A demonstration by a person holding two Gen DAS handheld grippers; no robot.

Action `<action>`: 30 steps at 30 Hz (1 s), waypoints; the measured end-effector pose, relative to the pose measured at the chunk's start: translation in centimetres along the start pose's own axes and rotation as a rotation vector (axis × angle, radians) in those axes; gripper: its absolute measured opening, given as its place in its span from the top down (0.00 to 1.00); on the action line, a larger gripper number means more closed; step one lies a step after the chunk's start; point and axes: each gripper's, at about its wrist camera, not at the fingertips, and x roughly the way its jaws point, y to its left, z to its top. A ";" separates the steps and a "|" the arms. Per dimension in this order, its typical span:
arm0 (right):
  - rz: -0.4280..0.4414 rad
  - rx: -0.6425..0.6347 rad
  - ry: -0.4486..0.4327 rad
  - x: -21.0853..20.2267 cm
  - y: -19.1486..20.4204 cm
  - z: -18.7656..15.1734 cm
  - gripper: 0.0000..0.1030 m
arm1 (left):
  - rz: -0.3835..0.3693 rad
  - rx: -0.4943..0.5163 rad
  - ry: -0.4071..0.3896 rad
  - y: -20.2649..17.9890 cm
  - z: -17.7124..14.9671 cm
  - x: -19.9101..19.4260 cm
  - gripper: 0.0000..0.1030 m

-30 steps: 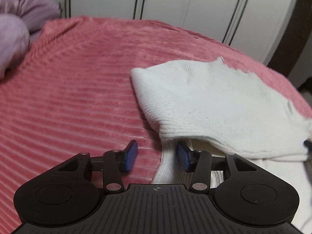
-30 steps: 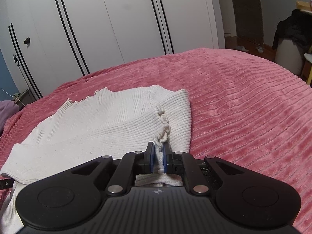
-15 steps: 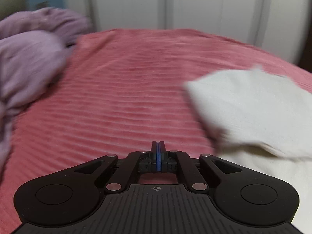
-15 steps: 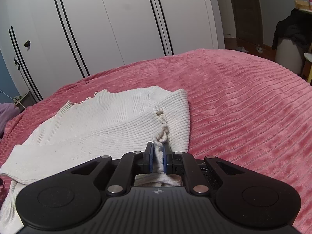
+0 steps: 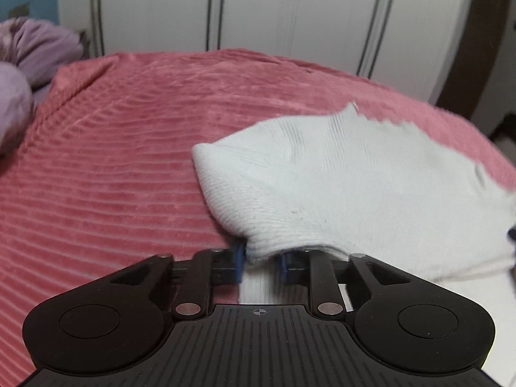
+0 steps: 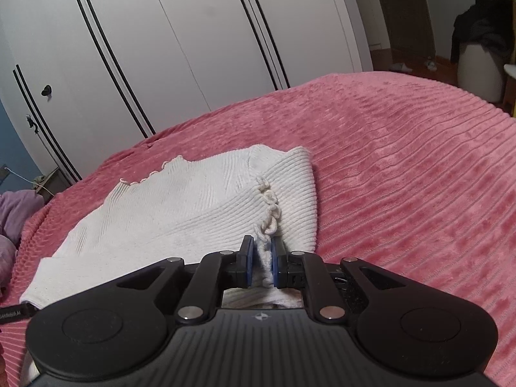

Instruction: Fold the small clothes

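Observation:
A small white ribbed knit top point(image 6: 193, 213) lies partly folded on the pink bedspread point(image 6: 403, 167). My right gripper point(image 6: 262, 259) is shut on its frilled edge at the near right. In the left wrist view the same top point(image 5: 354, 187) fills the right half. My left gripper point(image 5: 260, 262) has its jaws partly apart around the near left corner of the folded layer, with cloth between the blue pads; the cloth hides the fingertips, and I cannot tell whether they pinch it.
Purple bedding point(image 5: 29, 54) is heaped at the far left of the bed. White wardrobe doors point(image 6: 180, 48) stand behind the bed. A bin draped with dark clothes point(image 6: 480, 64) stands on the floor at the far right.
My left gripper swung left and shut empty half a second ago. It has since come back to the top's left corner with its jaws apart around the cloth. The right gripper kept its hold.

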 end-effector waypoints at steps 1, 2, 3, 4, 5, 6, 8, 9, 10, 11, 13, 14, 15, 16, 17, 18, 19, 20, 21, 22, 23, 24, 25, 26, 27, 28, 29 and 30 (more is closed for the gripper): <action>0.000 -0.022 0.001 0.1 0.2 0.0 0.90 | 0.013 0.005 -0.005 -0.1 0.1 -0.2 0.84; -0.002 -0.050 0.002 0.2 0.5 0.1 0.92 | 0.027 0.019 -0.009 0.0 0.2 -0.3 0.86; -0.007 -0.078 0.000 0.2 0.8 0.1 0.95 | 0.042 0.036 -0.012 0.0 0.3 -0.5 0.86; -0.017 -0.096 -0.013 -0.1 0.9 0.1 0.95 | 0.063 0.055 -0.019 0.2 0.3 -0.7 0.87; -0.036 -0.099 -0.039 -0.4 0.8 0.2 0.95 | 0.086 0.071 -0.025 0.4 0.2 -0.9 0.87; -0.056 -0.099 -0.055 -0.6 0.8 0.2 0.95 | 0.111 0.086 -0.024 0.5 0.1 -0.8 0.87; -0.093 -0.123 -0.055 -0.3 0.8 -0.1 0.95 | 0.152 0.136 0.007 0.5 -0.5 0.3 0.86; -0.117 -0.150 -0.046 0.3 1.0 -0.4 0.95 | 0.176 0.167 0.015 0.3 -0.9 0.9 0.84; -0.139 -0.184 -0.047 0.8 1.2 -0.7 0.95 | 0.189 0.184 0.007 0.1 -1.3 1.1 0.82; -0.151 -0.205 -0.043 1.0 1.4 -0.8 0.95 | 0.198 0.187 -0.004 0.0 -1.5 1.0 0.80; -0.147 -0.209 -0.019 1.1 1.4 -0.3 0.94 | 0.219 0.151 -0.002 0.2 -1.4 0.7 0.63; -0.133 -0.219 -0.004 0.9 1.3 0.0 0.94 | 0.225 0.127 -0.006 0.4 -1.3 0.3 0.53; -0.120 -0.222 0.004 0.5 1.1 0.2 0.94 | 0.220 0.114 -0.005 0.8 -1.3 0.0 0.50; -0.118 -0.222 0.008 -0.2 0.8 0.3 0.90 | 0.218 0.107 0.005 1.1 -1.3 -0.4 0.46; -0.128 -0.219 0.009 -0.9 0.6 0.3 0.76 | 0.214 0.100 0.015 1.3 -1.5 -0.8 0.45; -0.139 -0.212 0.006 -1.9 0.3 0.0 0.71 | 0.204 0.092 0.019 1.6 -1.9 -1.5 0.45; -0.127 -0.199 -0.005 -3.2 0.0 -0.4 0.69 | 0.191 0.085 0.023 1.8 -2.5 -2.3 0.45; -0.103 -0.180 -0.005 -4.4 -0.5 -0.9 0.69 | 0.180 0.080 0.028 2.0 -3.3 -3.2 0.42; -0.081 -0.163 0.009 -5.8 -0.8 -1.5 0.69 | 0.163 0.072 0.041 2.3 -4.1 -4.2 0.40; -0.060 -0.139 0.028 -7.1 -1.2 -2.3 0.69 | 0.138 0.064 0.058 2.7 -5.0 -5.2 0.36; -0.029 -0.111 0.049 -8.4 -1.7 -3.3 0.69 | 0.113 0.055 0.078 3.1 -6.0 -6.1 0.33; 0.002 -0.090 0.077 -9.8 -2.3 -4.4 0.69 | 0.085 0.051 0.098 3.5 -7.0 -7.2 0.33; 0.018 -0.070 0.111 -11.1 -2.8 -5.5 0.68 | 0.054 0.050 0.106 3.9 -7.9 -8.4 0.32; 0.032 -0.049 0.136 -12.7 -3.4 -6.7 0.66 | 0.031 0.041 0.107 4.3 -8.8 -9.7 0.27; 0.054 -0.034 0.157 -14.3 -3.9 -7.7 0.64 | 0.015 0.034 0.121 4.6 -9.6 -10.8 0.26; 0.075 -0.017 0.181 -15.7 -4.4 -8.6 0.62 | 0.003 0.029 0.141 4.9 -10.4 -11.7 0.25; 0.093 0.001 0.199 -17.1 -4.8 -9.4 0.61 | -0.014 0.025 0.161 5.2 -11.1 -12.5 0.25; 0.114 0.023 0.217 -18.4 -5.2 -10.1 0.61 | -0.034 0.021 0.184 5.4 -11.9 -13.2 0.25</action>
